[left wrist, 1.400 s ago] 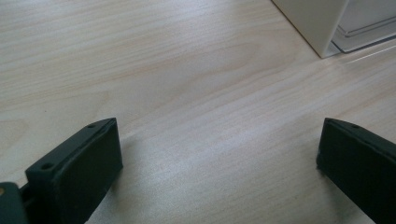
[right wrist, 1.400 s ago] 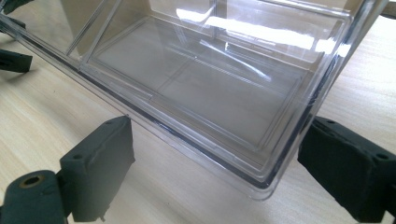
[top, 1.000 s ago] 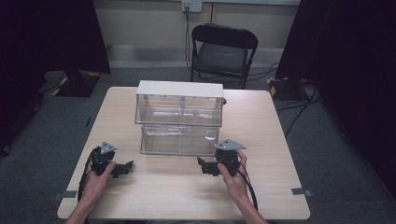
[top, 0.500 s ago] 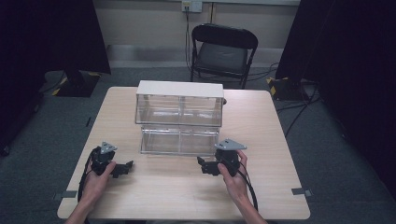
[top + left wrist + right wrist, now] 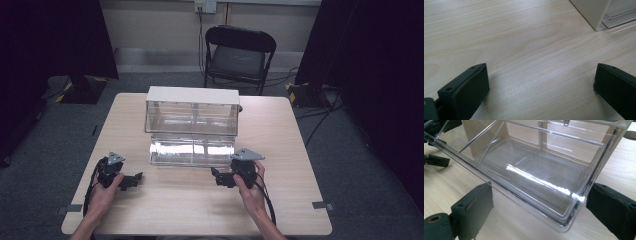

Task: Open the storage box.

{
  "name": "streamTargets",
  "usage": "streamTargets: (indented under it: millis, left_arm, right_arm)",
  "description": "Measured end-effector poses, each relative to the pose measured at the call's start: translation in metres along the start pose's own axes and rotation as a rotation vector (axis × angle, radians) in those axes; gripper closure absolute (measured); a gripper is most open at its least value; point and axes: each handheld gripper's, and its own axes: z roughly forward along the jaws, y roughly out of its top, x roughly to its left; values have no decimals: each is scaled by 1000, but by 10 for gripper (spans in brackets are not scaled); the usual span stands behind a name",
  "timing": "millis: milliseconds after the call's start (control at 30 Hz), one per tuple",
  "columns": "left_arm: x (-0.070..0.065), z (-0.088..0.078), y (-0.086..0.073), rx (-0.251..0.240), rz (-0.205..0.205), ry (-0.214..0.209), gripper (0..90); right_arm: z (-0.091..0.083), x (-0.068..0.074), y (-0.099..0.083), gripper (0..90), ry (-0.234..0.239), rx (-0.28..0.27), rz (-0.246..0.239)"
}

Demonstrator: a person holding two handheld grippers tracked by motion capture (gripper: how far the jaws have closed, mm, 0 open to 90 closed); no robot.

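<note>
On the pale wooden surface (image 5: 190, 210), a white-framed cabinet with clear plastic fronts (image 5: 192, 111) sits mid-table, its clear plastic drawer (image 5: 192, 151) pulled out toward the person and looking empty.

Left tool (image 5: 131, 181): resting on the wood near the front-left, well apart from the drawer, jaws released and wide, nothing between them. In the left gripper view a white cabinet corner (image 5: 591, 12) sits at top right, away from the jaws.

Right tool (image 5: 220, 178): just in front of the drawer's right front corner, jaws spread wide, gripping nothing. In the right gripper view the drawer's near corner (image 5: 564, 225) sits between the two jaws but neither pad touches it.

My read: approach phase, drawer open, no grasp yet. Work in hand looks like handling the drawer, either closing it or lifting it out; can't tell which from this.

Next move, as I judge it:
- right tool eases forward, squares up to the front wall
- clamps on the rim, or pushes flat on the front
- left tool comes in to the left front corner so the drawer doesn't skew in its frame

Clear plastic is slick, so grip low on the rim.
</note>
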Motion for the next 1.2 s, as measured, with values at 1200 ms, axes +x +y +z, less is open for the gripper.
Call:
streamTargets:
  millis: [1200]
  left_arm:
    - [0,0,0,0,0,0,0]
  right_arm:
    - [-6,1,7,67,3,-21,15]
